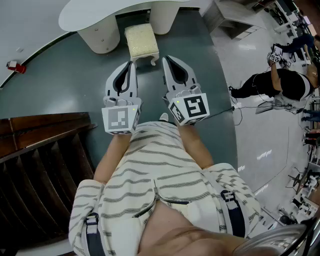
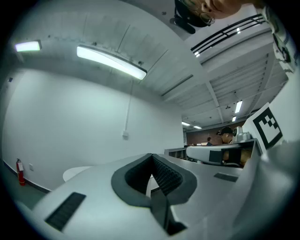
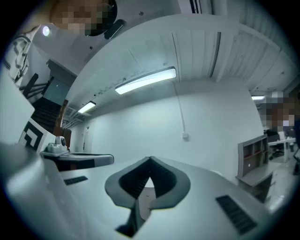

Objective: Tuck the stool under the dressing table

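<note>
Holds left tongs [image 1: 132, 65] and right tongs [image 1: 165, 61] level and side by side, both pressed together, clamped on nothing. Points them at the cream-cushioned stool [image 1: 141, 42], just ahead of the tips on the dark green floor [image 1: 60, 85]. Finds that stool between the two pedestals of the white desk [image 1: 75, 20] — near end out in front of them.

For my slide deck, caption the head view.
Left gripper and right gripper, both shut, point at the cream stool by the white dressing table.
</note>
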{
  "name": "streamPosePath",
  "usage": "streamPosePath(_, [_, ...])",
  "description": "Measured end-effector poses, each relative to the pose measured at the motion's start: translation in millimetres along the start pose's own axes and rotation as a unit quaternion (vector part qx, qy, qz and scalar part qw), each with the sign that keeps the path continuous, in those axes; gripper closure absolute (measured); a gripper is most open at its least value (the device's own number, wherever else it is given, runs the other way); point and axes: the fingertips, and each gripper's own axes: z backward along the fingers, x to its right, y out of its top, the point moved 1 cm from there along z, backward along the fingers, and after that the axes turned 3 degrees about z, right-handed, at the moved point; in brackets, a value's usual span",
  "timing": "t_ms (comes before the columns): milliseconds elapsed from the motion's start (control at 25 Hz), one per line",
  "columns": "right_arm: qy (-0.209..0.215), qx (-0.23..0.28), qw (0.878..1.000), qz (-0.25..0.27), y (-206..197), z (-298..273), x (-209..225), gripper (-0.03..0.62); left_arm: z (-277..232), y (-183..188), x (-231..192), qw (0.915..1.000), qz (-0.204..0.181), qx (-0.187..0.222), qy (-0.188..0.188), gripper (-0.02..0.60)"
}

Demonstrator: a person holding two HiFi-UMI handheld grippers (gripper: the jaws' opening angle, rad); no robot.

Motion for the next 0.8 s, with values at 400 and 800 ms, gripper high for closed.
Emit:
streamPosePath(400, [0.017,-0.002,1.000,-0.026,-13,8,31,0.591,-17,-15,20,0.9997,-0.007,-0.011,0.019,0.575])
streamPosePath(800, [0.029,-0.007,0.999,-0.046,-36,12,84,0.591,-46,-42,50,0.9983,-0.013,-0.027,0.050,0.575])
